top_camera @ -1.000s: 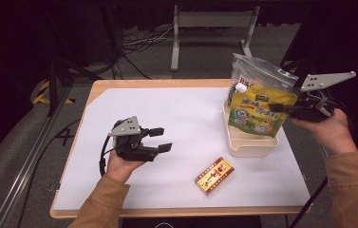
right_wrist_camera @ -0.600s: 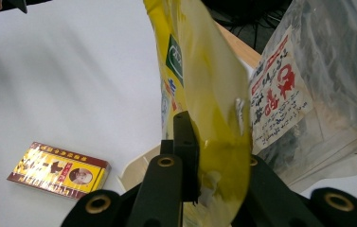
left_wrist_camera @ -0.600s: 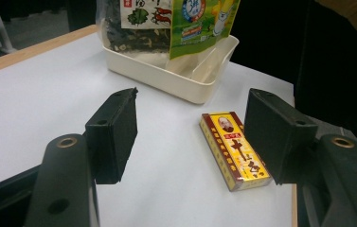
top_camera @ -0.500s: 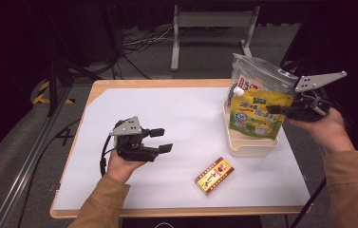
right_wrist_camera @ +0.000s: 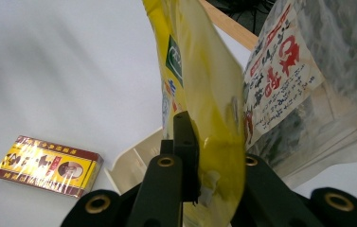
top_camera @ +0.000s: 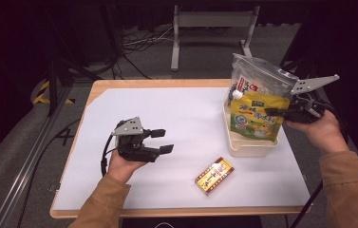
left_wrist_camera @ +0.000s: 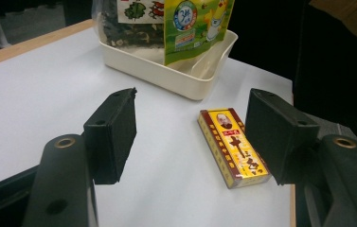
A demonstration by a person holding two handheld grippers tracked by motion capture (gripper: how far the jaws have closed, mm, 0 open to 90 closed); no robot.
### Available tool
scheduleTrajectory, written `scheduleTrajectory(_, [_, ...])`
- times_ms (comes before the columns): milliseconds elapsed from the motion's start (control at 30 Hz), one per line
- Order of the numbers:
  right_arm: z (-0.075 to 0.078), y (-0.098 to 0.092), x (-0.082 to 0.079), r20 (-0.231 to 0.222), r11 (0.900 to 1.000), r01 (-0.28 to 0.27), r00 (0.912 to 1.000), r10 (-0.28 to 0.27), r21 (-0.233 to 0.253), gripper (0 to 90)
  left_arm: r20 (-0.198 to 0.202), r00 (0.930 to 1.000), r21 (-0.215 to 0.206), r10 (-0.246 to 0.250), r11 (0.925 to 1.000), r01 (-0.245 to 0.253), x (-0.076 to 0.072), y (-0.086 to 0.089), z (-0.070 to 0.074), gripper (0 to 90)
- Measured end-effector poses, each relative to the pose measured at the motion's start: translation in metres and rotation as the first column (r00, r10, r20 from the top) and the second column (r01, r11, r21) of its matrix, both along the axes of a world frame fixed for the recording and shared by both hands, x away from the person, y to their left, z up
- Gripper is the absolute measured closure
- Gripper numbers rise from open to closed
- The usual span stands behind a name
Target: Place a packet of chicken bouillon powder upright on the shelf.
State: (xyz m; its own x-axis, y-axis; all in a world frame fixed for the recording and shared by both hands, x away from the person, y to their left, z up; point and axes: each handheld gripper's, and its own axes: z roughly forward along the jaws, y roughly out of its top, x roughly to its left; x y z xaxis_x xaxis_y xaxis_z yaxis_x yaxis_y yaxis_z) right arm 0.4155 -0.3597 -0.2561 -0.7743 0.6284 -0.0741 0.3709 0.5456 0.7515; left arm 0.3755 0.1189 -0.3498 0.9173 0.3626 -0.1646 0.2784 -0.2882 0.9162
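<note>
Your right gripper [top_camera: 272, 113] is clamped on the yellow pouch [top_camera: 257, 117] standing upright in the tray [top_camera: 248, 148]; the box [top_camera: 214, 175] lies nearer your wide-open left gripper [top_camera: 163, 141].

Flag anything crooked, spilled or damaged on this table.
Nothing is spilled or torn. The small box lies at a slant on the white table, apart from the tray. The yellow pouch stands in the tray, pinched by the right hand-held gripper.
</note>
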Motion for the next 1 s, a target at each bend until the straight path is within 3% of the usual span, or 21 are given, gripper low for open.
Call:
scheduleTrajectory(300, [-0.018,-0.002,0.005,-0.02,1.0,0.011,0.9997,-0.011,0.025,86.4,0.004,1.0,0.012,-0.003,0.9999,0.003,0.001,-0.002,-0.001,34.3])
scheduleTrajectory(633, [-0.035,-0.012,0.005,-0.033,0.996,0.031,0.9991,-0.028,0.089,86.2,-0.01,0.9999,0.023,-0.007,0.9997,0.007,0.001,-0.007,-0.003,32.5])
scheduleTrajectory(1000, [-0.05,-0.02,0.004,-0.056,0.994,0.041,0.9978,-0.036,0.105,85.3,-0.02,0.9998,0.037,-0.01,0.9993,0.01,0.002,-0.012,-0.005,30.4])
